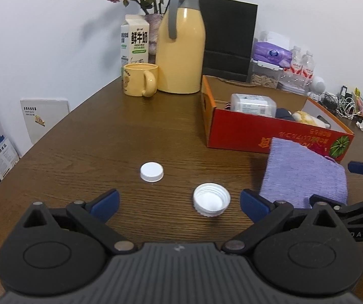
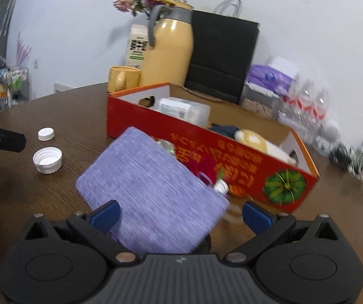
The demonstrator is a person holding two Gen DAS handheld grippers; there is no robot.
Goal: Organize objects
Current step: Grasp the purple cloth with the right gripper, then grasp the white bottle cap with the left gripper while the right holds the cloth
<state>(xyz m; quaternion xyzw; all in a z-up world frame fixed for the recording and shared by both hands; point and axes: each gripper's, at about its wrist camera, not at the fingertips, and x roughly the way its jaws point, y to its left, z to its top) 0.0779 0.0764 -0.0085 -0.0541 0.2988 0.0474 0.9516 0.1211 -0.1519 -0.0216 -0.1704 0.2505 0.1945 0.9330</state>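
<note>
Two white bottle caps lie on the brown table: one closed side up (image 1: 151,172) (image 2: 46,134) and one open side up (image 1: 211,199) (image 2: 47,159). My left gripper (image 1: 180,202) is open and empty, with the open-side-up cap between its fingertips. A purple cloth (image 1: 304,174) (image 2: 151,187) lies in front of a red cardboard box (image 1: 270,129) (image 2: 206,141). My right gripper (image 2: 180,214) is open, its jaws on either side of the near edge of the cloth. The box holds a clear plastic container (image 2: 184,110) and a plush toy (image 2: 257,141).
A yellow thermos jug (image 1: 180,43), a yellow mug (image 1: 140,79), a milk carton (image 1: 134,41), dried flowers and a black paper bag (image 1: 228,38) stand at the back. Tissues, water bottles and cables line the right side (image 1: 333,96). Small items (image 2: 219,185) lie by the box front.
</note>
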